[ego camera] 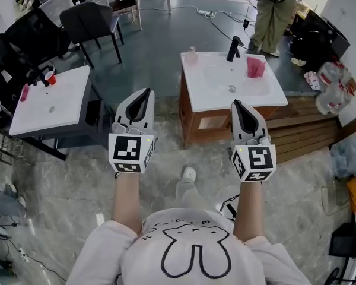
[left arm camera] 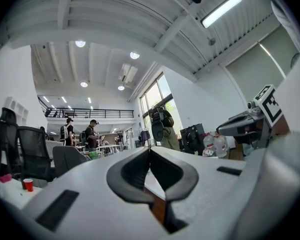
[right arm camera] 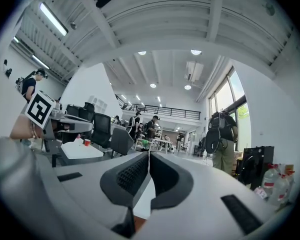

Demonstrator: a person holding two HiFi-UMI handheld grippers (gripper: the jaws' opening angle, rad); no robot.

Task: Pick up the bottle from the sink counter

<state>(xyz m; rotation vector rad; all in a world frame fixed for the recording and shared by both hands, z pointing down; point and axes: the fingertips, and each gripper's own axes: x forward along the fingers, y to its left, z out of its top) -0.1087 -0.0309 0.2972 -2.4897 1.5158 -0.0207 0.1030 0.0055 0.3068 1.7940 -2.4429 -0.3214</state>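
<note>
A small pale bottle (ego camera: 191, 55) stands upright on the back left corner of the white sink counter (ego camera: 196, 91), which also carries a black faucet (ego camera: 234, 48) and a pink cup (ego camera: 255, 67). My left gripper (ego camera: 145, 92) is held in the air short of the counter's left side, jaws shut with nothing in them. My right gripper (ego camera: 235, 103) hovers over the counter's front edge, likewise shut with nothing held. In the left gripper view the left gripper (left arm camera: 149, 149) has its tips touching. The right gripper (right arm camera: 149, 154) looks the same in the right gripper view. Neither gripper view shows the bottle.
A second white sink unit (ego camera: 29, 114) at the left holds a red cup (ego camera: 51, 79). Black chairs (ego camera: 92, 22) stand behind it. A person (ego camera: 273, 10) stands beyond the counter. Large water bottles (ego camera: 331, 88) and a wooden platform (ego camera: 311, 129) lie to the right.
</note>
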